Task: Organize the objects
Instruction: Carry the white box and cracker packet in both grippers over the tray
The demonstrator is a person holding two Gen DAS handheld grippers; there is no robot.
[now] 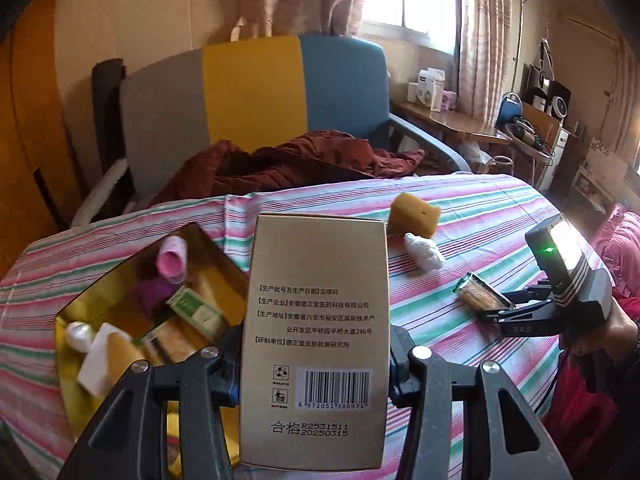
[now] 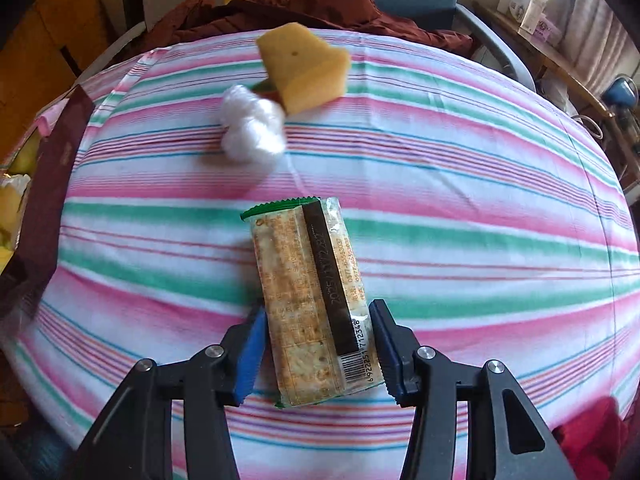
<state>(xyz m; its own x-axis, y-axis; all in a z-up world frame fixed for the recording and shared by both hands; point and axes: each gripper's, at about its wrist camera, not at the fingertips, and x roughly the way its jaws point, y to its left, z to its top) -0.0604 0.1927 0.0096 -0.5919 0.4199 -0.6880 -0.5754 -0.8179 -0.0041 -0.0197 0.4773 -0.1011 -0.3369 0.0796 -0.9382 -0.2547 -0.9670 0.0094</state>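
My left gripper (image 1: 314, 360) is shut on a tall tan carton (image 1: 318, 320) with a barcode, held upright above the striped cloth. To its left lies a gold-lined box (image 1: 80, 300) holding several small items. In the right wrist view my right gripper (image 2: 318, 344) is shut on a clear cracker packet (image 2: 316, 304) with green ends; both blue pads press its lower sides as it lies on the cloth. The left wrist view shows the same right gripper (image 1: 504, 312) and packet (image 1: 478, 294) at the right. A yellow sponge (image 2: 304, 64) and a white cotton wad (image 2: 252, 124) lie beyond.
The striped tablecloth (image 2: 480, 200) covers a round table. Behind it stands an armchair (image 1: 248, 92) with a maroon garment (image 1: 300, 160) on its seat. A cluttered desk (image 1: 452, 120) runs under the window. The box's dark wall (image 2: 52, 184) stands at the left. A hand (image 1: 616, 332) holds the right gripper.
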